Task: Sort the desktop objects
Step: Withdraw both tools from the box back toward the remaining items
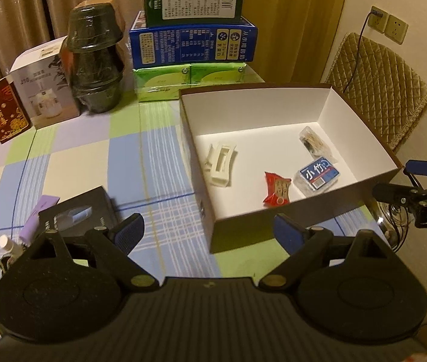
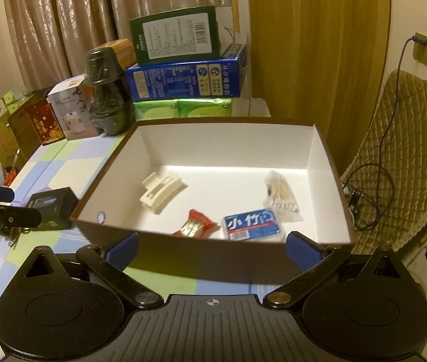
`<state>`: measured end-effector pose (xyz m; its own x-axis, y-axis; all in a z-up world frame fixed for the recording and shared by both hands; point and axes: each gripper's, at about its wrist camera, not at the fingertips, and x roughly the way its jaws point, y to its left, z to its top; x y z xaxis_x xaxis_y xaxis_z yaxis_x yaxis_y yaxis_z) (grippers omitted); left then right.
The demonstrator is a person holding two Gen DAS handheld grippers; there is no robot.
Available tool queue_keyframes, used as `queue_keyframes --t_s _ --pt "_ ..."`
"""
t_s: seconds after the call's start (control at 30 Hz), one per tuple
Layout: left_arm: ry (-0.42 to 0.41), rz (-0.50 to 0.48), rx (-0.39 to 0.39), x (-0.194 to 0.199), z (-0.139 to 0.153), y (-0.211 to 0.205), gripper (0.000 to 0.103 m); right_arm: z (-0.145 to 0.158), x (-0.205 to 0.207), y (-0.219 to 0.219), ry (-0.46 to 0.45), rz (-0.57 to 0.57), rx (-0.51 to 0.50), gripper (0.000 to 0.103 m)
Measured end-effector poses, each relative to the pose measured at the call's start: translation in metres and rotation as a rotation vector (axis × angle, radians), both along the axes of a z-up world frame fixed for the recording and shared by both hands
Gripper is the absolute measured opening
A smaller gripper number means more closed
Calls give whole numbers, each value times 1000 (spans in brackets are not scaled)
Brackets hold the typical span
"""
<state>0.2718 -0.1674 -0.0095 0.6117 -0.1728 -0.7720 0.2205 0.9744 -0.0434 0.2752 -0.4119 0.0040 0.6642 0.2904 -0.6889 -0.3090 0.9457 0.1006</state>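
Left gripper [image 1: 208,233]: jaws apart, empty. Right gripper [image 2: 211,249]: jaws apart, empty. Black carton [image 1: 77,215]: on tablecloth, 9 o'clock of brown box [image 1: 273,220]. Likely light, stiff, crushable; grip across short flat sides.

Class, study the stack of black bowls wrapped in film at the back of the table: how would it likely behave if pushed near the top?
The stack of black bowls stands tall and narrow, so it may tip. Its glossy film probably feels slippery.
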Motion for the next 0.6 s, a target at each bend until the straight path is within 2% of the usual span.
queue_keyframes --t_s 0.6 --pt "27 44 2 -62 2 78 90 -9 -64 76 61 71 32 101"
